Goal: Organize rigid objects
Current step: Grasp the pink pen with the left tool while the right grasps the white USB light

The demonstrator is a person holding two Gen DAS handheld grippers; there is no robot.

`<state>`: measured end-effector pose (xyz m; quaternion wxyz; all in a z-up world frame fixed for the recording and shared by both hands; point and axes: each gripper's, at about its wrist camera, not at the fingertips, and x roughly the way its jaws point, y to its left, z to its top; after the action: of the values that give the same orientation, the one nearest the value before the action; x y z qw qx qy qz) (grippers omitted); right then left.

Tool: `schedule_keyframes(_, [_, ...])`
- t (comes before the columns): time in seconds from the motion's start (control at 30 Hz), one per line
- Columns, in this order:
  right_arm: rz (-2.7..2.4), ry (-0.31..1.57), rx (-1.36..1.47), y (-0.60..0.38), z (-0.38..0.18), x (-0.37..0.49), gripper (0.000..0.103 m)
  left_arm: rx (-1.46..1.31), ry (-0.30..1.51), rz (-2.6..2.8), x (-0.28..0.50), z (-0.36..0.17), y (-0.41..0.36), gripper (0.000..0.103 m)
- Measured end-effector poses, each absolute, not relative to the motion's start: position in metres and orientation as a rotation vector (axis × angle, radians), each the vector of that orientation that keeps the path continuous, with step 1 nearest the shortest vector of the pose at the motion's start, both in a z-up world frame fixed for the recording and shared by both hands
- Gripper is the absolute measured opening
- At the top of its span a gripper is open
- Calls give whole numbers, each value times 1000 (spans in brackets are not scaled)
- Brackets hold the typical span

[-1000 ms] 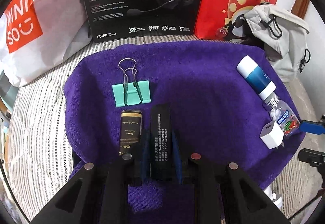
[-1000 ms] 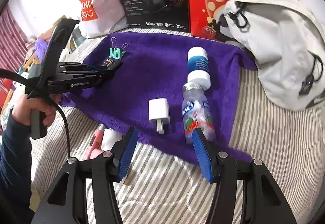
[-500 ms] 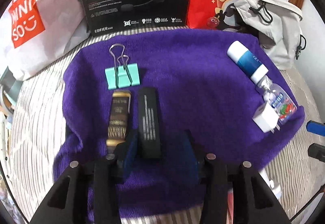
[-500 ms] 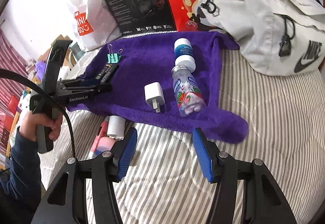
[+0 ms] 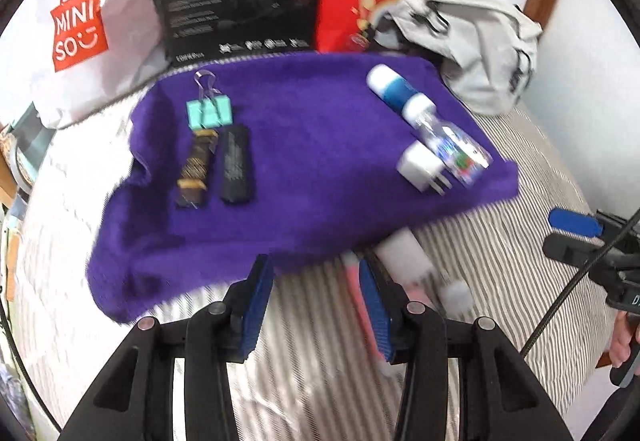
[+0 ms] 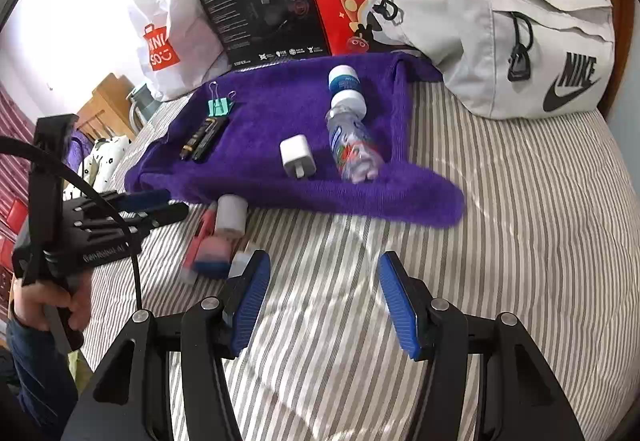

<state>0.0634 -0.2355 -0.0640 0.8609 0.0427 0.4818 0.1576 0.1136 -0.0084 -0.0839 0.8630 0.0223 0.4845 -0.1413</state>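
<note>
Because the pink tube (image 5: 357, 295) and white cylinder (image 5: 404, 255) lie touching, half-tucked under the purple towel's (image 5: 320, 169) near edge on the bed, the empty left hand-held gripper (image 5: 316, 307), jaws apart like the right hand-held gripper's (image 6: 324, 305), could snag cloth or nudge the cylinder rolling.

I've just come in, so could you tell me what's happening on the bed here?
A person holds a gripper in each hand, sorting small things onto a purple towel. A teal binder clip, two dark sticks, a white charger and two bottles lie on it. Both the left gripper and right gripper are open and empty, above the striped bedding, near a few items beside the towel.
</note>
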Motion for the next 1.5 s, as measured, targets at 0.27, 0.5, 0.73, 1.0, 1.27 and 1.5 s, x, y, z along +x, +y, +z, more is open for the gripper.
schedule_keyframes(0.27, [330,1013,66,-236,-66,38,57,36,1070,-283,111,-110,-25,43])
schedule_keyframes(0.5, [344,1005,44,-234,-65,28,57,166,1073,-244,101,-118,-39,43])
schedule_keyframes(0.73, [365,1014,55,-231,-70,30,58,168,1046,-261,90,-118,-40,41])
schedule_keyframes(1.0, [365,1041,39,-224,-80,32,58,200,1021,-308,89,-118,-52,21])
schedule_keyframes(1.27, [394,1037,100,-215,-86,41,58,175,1011,-316,83,-118,-48,12])
schedule_keyframes(1.5, [387,1059,89,-189,-103,68,58,100,1023,-324,75,-120,-19,12])
